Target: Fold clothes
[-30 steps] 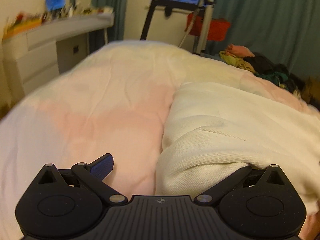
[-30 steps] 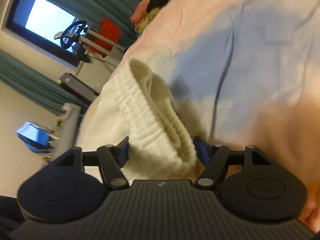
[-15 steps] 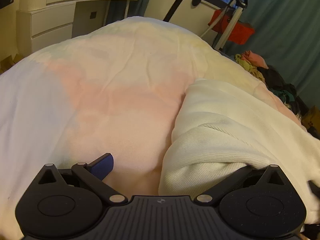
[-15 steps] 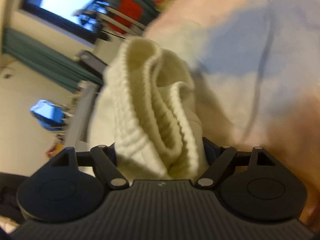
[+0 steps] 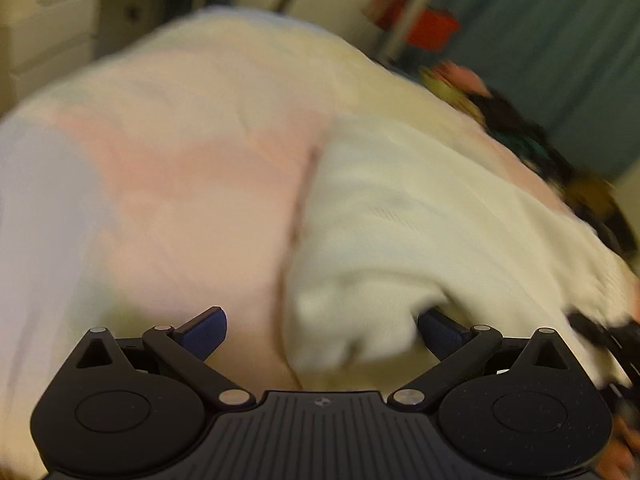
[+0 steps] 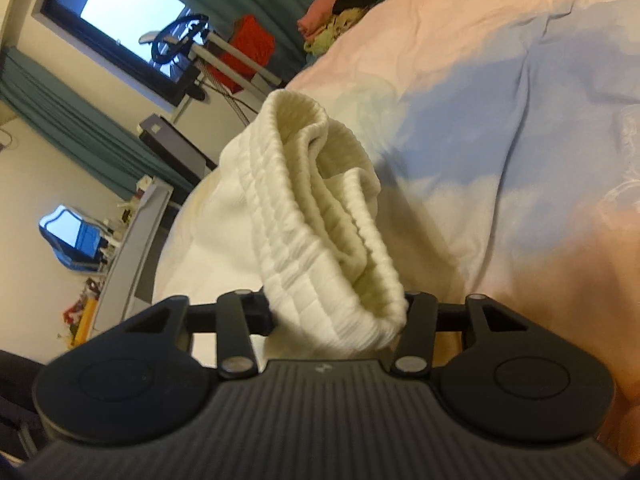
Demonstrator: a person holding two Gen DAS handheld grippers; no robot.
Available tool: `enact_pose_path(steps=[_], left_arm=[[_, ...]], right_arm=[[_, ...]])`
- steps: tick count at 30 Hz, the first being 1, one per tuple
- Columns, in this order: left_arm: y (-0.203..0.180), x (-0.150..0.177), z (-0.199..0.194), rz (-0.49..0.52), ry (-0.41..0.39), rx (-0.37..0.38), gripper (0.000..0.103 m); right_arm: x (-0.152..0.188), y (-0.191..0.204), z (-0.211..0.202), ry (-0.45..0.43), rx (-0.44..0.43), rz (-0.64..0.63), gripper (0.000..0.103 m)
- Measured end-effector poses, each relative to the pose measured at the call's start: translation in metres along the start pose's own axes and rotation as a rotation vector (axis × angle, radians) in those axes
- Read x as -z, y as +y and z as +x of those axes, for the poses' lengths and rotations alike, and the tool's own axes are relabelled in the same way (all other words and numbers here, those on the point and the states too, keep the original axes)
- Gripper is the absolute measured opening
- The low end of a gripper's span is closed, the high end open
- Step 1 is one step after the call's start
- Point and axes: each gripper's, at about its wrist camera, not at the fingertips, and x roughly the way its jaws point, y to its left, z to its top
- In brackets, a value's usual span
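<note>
A cream ribbed knit garment [image 5: 420, 216] lies on the bed's pastel duvet [image 5: 180, 184]. My left gripper [image 5: 320, 332] is open, its blue pads wide apart, with a bunched corner of the garment between them. My right gripper [image 6: 336, 312] is shut on the garment's ribbed hem [image 6: 320, 216] and holds it lifted above the duvet [image 6: 520, 120]. The left wrist view is blurred by motion.
A pile of mixed clothes [image 5: 500, 116] lies at the bed's far right edge and also shows in the right wrist view [image 6: 344, 4]. A white desk with drawers [image 5: 52, 36] stands left. An exercise machine [image 6: 208, 60] with a red bag stands by the window.
My right gripper closed on the ribbed hem and lifted it off the duvet. My left gripper stayed open and moved; its right pad has come into view beside the garment corner.
</note>
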Motion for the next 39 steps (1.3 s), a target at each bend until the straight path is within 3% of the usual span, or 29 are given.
enact_pose_path(steps=[3, 5, 10, 15, 23, 26, 30, 32, 36, 39], left_arm=[[0.01, 0.001, -0.013, -0.039, 0.053, 0.174, 0.103], [0.016, -0.007, -0.019, -0.092, 0.029, 0.277, 0.103], [0.024, -0.04, -0.004, -0.196, -0.019, 0.355, 0.103], [0.023, -0.053, 0.028, -0.216, 0.016, 0.324, 0.103], [0.03, -0.052, -0.016, -0.15, -0.176, 0.389, 0.103], [0.027, -0.056, -0.007, -0.143, -0.236, 0.271, 0.103], [0.02, -0.051, 0.04, -0.131, -0.09, 0.177, 0.103], [0.022, -0.046, 0.06, -0.161, -0.001, 0.201, 0.103], [0.024, -0.038, 0.065, -0.176, 0.015, 0.23, 0.102], [0.024, -0.037, 0.067, -0.174, 0.008, 0.222, 0.093]], right_arm=[[0.001, -0.001, 0.002, -0.005, 0.009, 0.004, 0.049], [0.003, -0.002, 0.001, -0.005, 0.011, 0.019, 0.049], [0.0, -0.001, 0.004, 0.002, 0.012, 0.039, 0.049], [0.002, 0.003, 0.004, 0.0, 0.019, 0.022, 0.05], [0.002, -0.005, 0.004, 0.008, 0.018, 0.079, 0.05], [0.002, -0.004, 0.005, 0.007, 0.02, 0.077, 0.05], [0.002, -0.005, 0.007, 0.006, 0.022, 0.087, 0.05], [0.002, -0.004, 0.007, 0.005, 0.022, 0.083, 0.05], [0.002, -0.005, 0.009, 0.011, 0.025, 0.084, 0.051], [0.001, -0.002, 0.009, 0.007, 0.03, 0.07, 0.051]])
